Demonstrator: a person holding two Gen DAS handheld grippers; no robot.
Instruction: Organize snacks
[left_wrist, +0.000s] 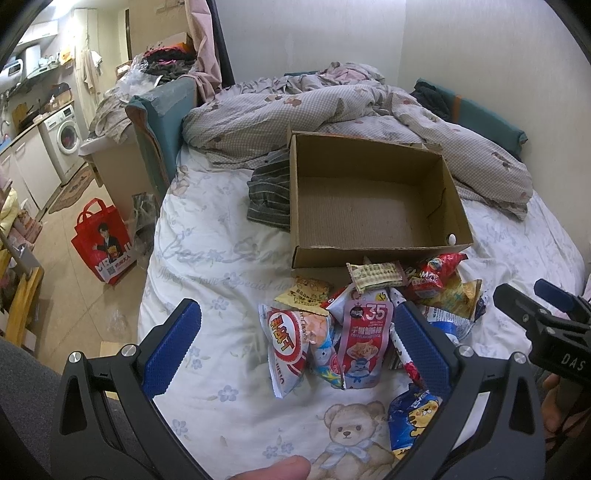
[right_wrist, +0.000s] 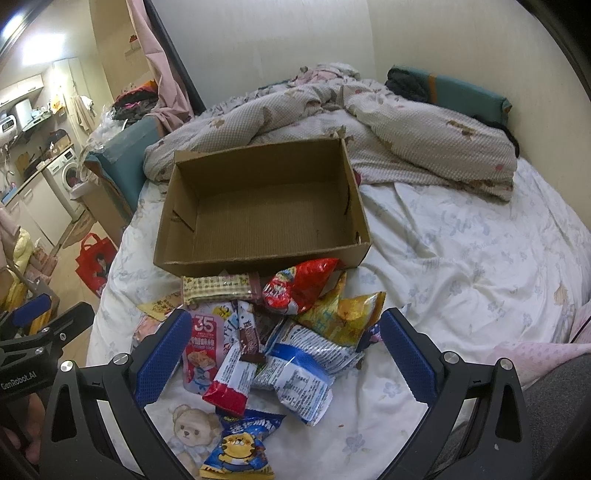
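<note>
Left wrist view: the left tongs (left_wrist: 295, 343) stand wide apart above the bed (left_wrist: 207, 258), holding nothing, with their blue pads on either side of the near part of a heap of snack packets (left_wrist: 369, 314). A pink packet marked 35 (left_wrist: 364, 339) and a red-and-white packet (left_wrist: 290, 345) lie between the pads, and a blue tiger packet (left_wrist: 413, 417) lies nearer, beside a printed teddy bear (left_wrist: 347, 428). Just beyond the heap sits an open cardboard box (left_wrist: 369, 195) with nothing inside, and a rumpled duvet (left_wrist: 332, 110) lies farther off. The right tongs (left_wrist: 532, 299) show at the right edge, but how wide they stand cannot be told from here. Right wrist view: the right tongs (right_wrist: 280, 350) are also wide and hold nothing, straddling the heap. A white-and-blue packet (right_wrist: 303, 369) lies between the pads, a red bag (right_wrist: 299, 284) and a yellow bag (right_wrist: 343, 317) lie toward the box, and a red shopping bag (right_wrist: 96, 266) stands on the floor at far left.
</note>
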